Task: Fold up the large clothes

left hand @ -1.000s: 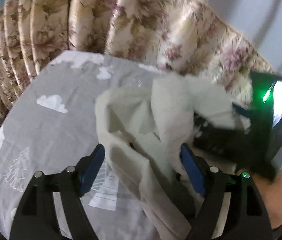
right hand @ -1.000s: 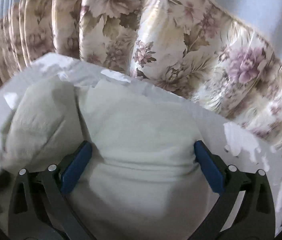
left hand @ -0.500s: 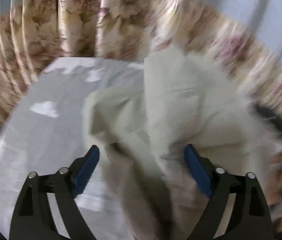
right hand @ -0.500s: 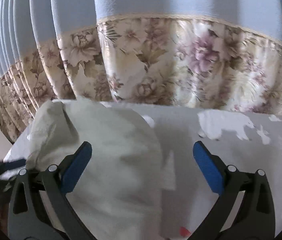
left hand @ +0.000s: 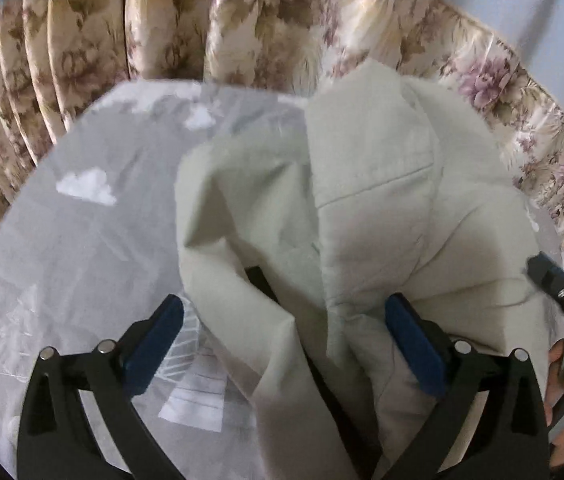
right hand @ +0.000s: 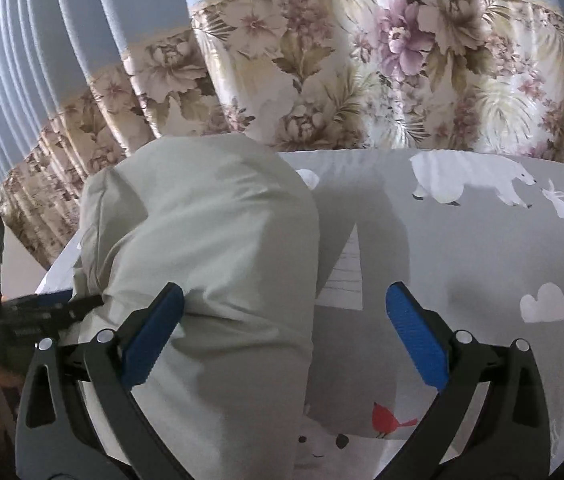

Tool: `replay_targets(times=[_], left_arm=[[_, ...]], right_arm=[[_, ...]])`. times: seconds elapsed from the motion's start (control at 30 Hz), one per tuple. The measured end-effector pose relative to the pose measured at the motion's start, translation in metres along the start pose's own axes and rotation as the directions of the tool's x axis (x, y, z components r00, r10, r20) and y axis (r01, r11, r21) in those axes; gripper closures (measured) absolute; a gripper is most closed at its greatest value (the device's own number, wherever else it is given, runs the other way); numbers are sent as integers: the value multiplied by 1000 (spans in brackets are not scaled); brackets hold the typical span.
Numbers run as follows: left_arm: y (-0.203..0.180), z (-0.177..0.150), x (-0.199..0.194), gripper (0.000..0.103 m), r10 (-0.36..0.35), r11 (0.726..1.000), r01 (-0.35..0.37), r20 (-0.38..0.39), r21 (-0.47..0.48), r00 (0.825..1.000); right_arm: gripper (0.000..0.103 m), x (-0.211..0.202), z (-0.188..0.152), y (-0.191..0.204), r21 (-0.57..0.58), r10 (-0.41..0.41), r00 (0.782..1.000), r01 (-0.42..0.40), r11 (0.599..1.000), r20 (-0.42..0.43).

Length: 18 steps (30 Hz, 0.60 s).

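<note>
A pale cream garment (left hand: 362,208) lies bunched on a grey printed bed sheet (left hand: 82,240). In the left wrist view my left gripper (left hand: 282,340) is open, its blue pads either side of the cloth's near folds. In the right wrist view the same garment (right hand: 210,240) is a rounded heap at the left. My right gripper (right hand: 282,332) is open, its left pad (right hand: 150,336) over the cloth and its right pad over bare sheet (right hand: 482,260). The right gripper's body (left hand: 562,288) shows at the right edge of the left wrist view.
Floral curtains (right hand: 362,60) hang behind the bed's far edge, with blue curtain (right hand: 82,12) above. The left gripper's black body (right hand: 10,316) shows at the left edge of the right wrist view. The sheet has polar bear, cloud and red bird prints.
The right gripper has drawn back and swung right off the garment, so bare sheet now lies under its right pad. The garment has spread wider in the left view. Both stay open.
</note>
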<state>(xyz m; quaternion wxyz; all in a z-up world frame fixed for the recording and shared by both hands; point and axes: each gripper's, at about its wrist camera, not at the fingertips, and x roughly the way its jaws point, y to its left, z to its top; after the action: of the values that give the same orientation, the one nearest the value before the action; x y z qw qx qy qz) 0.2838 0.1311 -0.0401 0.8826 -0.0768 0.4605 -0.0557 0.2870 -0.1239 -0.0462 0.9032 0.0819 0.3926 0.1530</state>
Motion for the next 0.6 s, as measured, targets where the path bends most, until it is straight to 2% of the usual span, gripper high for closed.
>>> replay_targets(times=[0.07, 0.17, 0.23, 0.27, 0.33, 0.37, 0.4, 0.43, 0.47, 0.6], left_arm=[[-8, 4, -18, 3, 4, 1000, -5, 51, 20, 999], [-13, 8, -45, 2, -54, 999, 52, 125, 14, 991], [-16, 11, -52, 2, -102, 995, 101, 142, 16, 985], [-19, 10, -46, 2, -101, 995, 99, 111, 25, 989], [-27, 6, -18, 2, -42, 997, 40, 27, 66, 999], [-29, 0, 5, 1, -24, 997, 27, -45, 79, 999], [-27, -4, 22, 1, -36, 998, 41, -77, 57, 996], [-21, -5, 27, 1, -65, 998, 66, -74, 12, 995], [-17, -5, 30, 1, -93, 995, 92, -67, -23, 993], [-23, -5, 31, 1, -73, 997, 73, -59, -10, 996]], right_arm=[[3, 2, -1, 1, -9, 22, 1000, -22, 1000, -18], [3, 5, -3, 5, -25, 36, 999, -37, 999, -38], [3, 8, -5, 6, -23, 54, 997, -55, 998, -49], [3, 10, -6, 7, -24, 55, 997, -56, 998, -50], [6, 16, -11, 8, -17, 78, 995, -80, 997, -59], [10, 19, -12, 7, -5, 94, 993, -95, 995, -73], [13, 22, -13, 6, 16, 123, 988, -123, 992, -92], [19, 26, -14, 6, 37, 158, 981, -154, 987, -109], [20, 26, -15, 6, 44, 177, 978, -173, 984, -111], [30, 22, -15, 18, -26, 160, 982, -164, 986, -103]])
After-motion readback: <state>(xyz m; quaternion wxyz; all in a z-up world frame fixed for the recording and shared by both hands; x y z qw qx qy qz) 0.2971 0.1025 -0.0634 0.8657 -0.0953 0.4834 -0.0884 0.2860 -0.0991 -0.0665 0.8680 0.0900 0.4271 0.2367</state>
